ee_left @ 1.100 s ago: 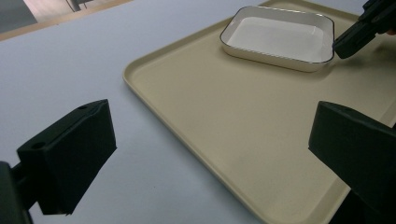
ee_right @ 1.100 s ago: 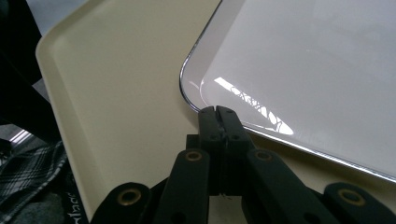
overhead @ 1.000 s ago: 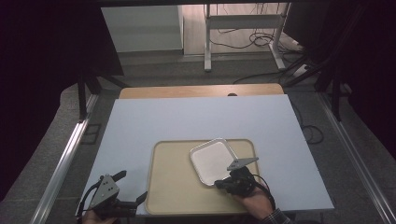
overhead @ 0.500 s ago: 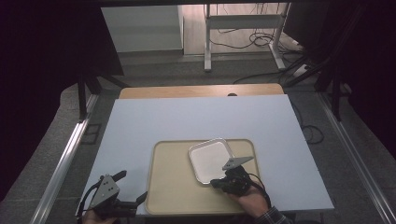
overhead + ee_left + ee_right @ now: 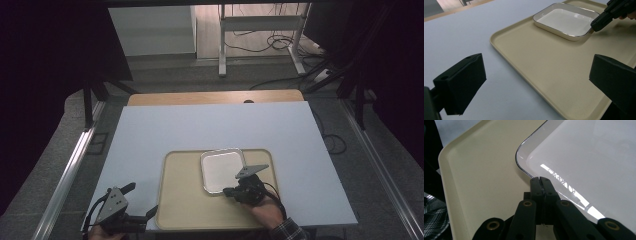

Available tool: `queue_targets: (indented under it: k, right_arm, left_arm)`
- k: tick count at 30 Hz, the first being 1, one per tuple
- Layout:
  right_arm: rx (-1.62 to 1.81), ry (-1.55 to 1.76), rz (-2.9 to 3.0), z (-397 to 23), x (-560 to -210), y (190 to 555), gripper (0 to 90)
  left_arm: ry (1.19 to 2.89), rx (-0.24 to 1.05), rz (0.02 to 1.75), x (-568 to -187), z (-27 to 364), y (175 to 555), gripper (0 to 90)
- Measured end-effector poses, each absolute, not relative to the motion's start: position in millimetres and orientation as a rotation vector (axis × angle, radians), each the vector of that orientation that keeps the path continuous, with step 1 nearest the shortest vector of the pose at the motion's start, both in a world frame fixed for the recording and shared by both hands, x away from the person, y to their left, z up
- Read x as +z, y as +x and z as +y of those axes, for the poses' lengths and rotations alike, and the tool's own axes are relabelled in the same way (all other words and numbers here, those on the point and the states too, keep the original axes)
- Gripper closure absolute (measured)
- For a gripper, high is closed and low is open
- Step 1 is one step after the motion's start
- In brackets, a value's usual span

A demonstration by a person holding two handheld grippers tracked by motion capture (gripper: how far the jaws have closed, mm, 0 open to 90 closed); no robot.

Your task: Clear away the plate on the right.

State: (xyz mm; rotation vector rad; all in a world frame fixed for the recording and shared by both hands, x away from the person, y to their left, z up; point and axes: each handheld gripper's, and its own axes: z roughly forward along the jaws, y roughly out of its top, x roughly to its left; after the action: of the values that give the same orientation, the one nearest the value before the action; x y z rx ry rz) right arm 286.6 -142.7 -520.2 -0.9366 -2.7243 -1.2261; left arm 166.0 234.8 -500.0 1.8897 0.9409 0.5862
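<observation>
On a pale blue table (image 5: 200, 130) in a dim room with cables on a grey floor (image 5: 280, 75), the right gripper (image 5: 227, 190) pinched the near rim of a white dish (image 5: 220, 167) lying on a beige tray (image 5: 185, 200), while the left gripper (image 5: 142, 202) rested spread apart by the tray's corner.

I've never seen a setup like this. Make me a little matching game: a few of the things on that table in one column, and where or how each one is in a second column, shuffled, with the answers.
Things:
1. white dish
2. beige tray
3. left claw
4. right claw

Descriptions:
A. jaws wide apart, holding nothing, at the tray's left edge
B. lies flat on the pale blue table
C. sits in the tray's far part
D. jaws pinched on the dish's near rim

Pairs: 1-C, 2-B, 3-A, 4-D
</observation>
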Motion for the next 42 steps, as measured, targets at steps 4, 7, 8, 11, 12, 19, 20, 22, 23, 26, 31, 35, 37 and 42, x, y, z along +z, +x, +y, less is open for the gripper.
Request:
queue_targets:
  k: [4, 7, 8, 11, 12, 19, 20, 22, 23, 26, 31, 35, 37, 42]
  right_arm:
    - [-1.238, -0.929, -2.734, -139, -521, 289, 90.0]
    - [-1.234, -0.928, -2.743, -137, -522, 290, 90.0]
    - [-1.240, -0.925, -2.736, -137, -522, 290, 90.0]
    - [-1.228, -0.923, -2.755, -135, -522, 289, 90.0]
    - [-1.229, -0.926, -2.753, -135, -521, 288, 90.0]
    - [-1.266, -0.914, -2.742, -138, -515, 284, 87.0]
    - [-1.271, -0.915, -2.741, -139, -514, 284, 85.8]
    - [-1.286, -0.917, -2.741, -141, -513, 283, 82.7]
    - [-1.286, -0.917, -2.741, -141, -513, 283, 82.7]
    - [-1.310, -0.936, -2.750, -145, -509, 283, 75.8]
    - [-1.338, -0.955, -2.763, -151, -505, 283, 68.3]
    - [-1.350, -0.961, -2.773, -155, -502, 283, 64.4]
    - [-1.364, -0.965, -2.780, -157, -501, 283, 61.7]
    - [-1.393, -0.964, -2.810, -162, -496, 282, 54.6]
  left_arm:
    - [1.889, 0.586, 0.941, -500, 235, 166, 0.4]
    - [1.890, 0.587, 0.941, -500, 235, 166, 0.4]
    - [1.890, 0.587, 0.941, -500, 235, 166, 0.4]
    - [1.890, 0.587, 0.941, -500, 235, 166, 0.4]
    - [1.890, 0.587, 0.941, -500, 235, 166, 0.5]
    - [1.891, 0.588, 0.940, -500, 235, 166, 0.5]
    - [1.892, 0.588, 0.940, -500, 235, 166, 0.5]
    - [1.892, 0.588, 0.940, -500, 235, 166, 0.4]
    - [1.892, 0.588, 0.940, -500, 235, 166, 0.5]
    - [1.892, 0.588, 0.940, -500, 235, 166, 0.5]
    - [1.890, 0.587, 0.940, -500, 235, 166, 0.4]
    - [1.891, 0.588, 0.940, -500, 235, 166, 0.4]
    - [1.890, 0.587, 0.940, -500, 235, 166, 0.4]
    - [1.888, 0.585, 0.941, -500, 235, 166, 0.4]
